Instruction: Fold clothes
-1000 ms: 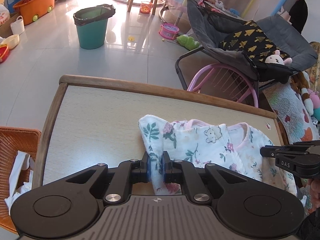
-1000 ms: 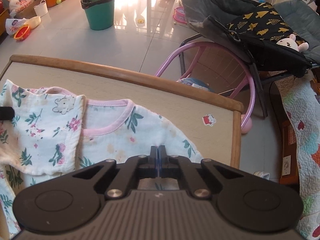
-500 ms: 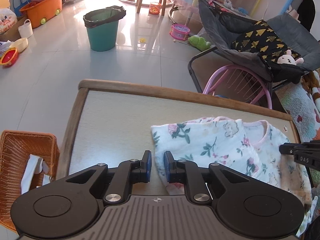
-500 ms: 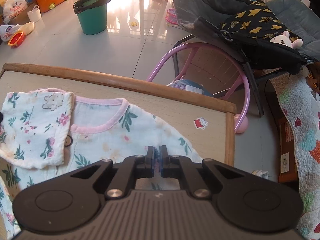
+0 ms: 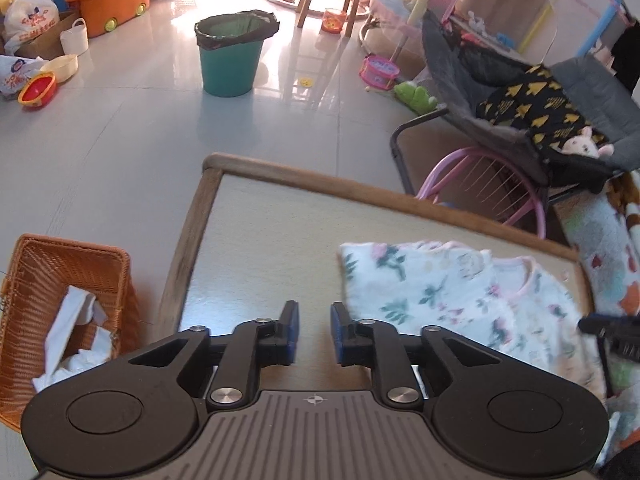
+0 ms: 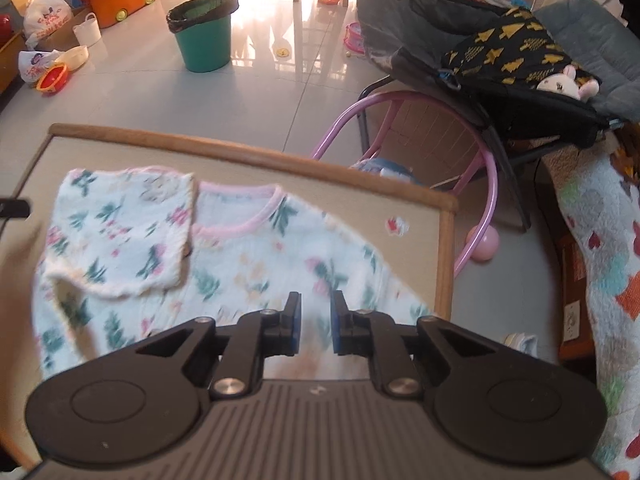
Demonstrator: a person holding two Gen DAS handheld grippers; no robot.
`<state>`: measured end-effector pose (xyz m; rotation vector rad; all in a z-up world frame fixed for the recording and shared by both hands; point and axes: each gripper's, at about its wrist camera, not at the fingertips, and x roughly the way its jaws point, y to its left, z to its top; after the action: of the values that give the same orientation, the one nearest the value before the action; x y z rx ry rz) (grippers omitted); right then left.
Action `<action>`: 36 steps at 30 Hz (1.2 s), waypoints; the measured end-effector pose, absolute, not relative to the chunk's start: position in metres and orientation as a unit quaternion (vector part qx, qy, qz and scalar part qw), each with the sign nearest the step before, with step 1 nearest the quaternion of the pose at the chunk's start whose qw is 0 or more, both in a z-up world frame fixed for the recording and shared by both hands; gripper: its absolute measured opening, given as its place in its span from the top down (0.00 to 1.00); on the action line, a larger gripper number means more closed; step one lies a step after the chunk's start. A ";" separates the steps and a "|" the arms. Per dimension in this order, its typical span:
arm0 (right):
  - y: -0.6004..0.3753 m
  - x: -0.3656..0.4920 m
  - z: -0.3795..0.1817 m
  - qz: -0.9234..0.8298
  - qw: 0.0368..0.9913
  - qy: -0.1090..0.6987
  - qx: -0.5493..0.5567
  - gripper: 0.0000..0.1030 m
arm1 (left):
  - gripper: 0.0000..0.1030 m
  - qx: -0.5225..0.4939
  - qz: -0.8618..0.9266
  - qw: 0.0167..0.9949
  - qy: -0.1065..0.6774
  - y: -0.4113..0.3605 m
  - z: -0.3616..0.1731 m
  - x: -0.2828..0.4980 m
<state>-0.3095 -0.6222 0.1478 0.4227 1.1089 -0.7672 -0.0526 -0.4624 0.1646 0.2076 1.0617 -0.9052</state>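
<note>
Floral top [image 6: 248, 256] flat on table [image 5: 280, 240] — neckline toward far edge (one sleeve folded in); both tools' jaws just parted, empty.

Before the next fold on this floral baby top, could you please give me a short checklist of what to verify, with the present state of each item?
1. Left tongs free of cloth: ok; jaws have just been opening, only tabletop between them.
2. Right tongs released: ok; jaws have just been opening, no cloth pinched, top lies below.
3. First flap folded onto floral baby top: ok, it lies over the left half.
4. Right side folded: not ok, still spread toward the table edge.
5. Top fully on the table: cannot tell; the lower hem is hidden.
</note>
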 end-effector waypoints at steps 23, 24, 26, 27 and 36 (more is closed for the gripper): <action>-0.504 -0.369 0.128 -0.348 0.775 0.470 0.241 0.85 | 0.47 0.186 -0.476 0.730 0.453 -0.543 0.184 -0.164; -0.504 -0.370 0.126 -0.348 0.774 0.467 0.248 0.85 | 0.47 0.188 -0.477 0.728 0.456 -0.547 0.181 -0.166; -0.504 -0.372 0.123 -0.348 0.773 0.463 0.260 0.85 | 0.47 0.188 -0.475 0.722 0.467 -0.556 0.175 -0.167; -0.504 -0.372 0.121 -0.347 0.773 0.463 0.262 0.85 | 0.47 0.186 -0.473 0.719 0.475 -0.561 0.171 -0.167; -0.504 -0.374 0.114 -0.340 0.775 0.457 0.273 0.82 | 0.47 0.196 -0.475 0.705 0.489 -0.590 0.144 -0.179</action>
<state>-0.3737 -0.5042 0.1140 0.5904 0.9900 -0.7370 -0.1791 -0.5904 0.1439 0.4353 1.0875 -1.0564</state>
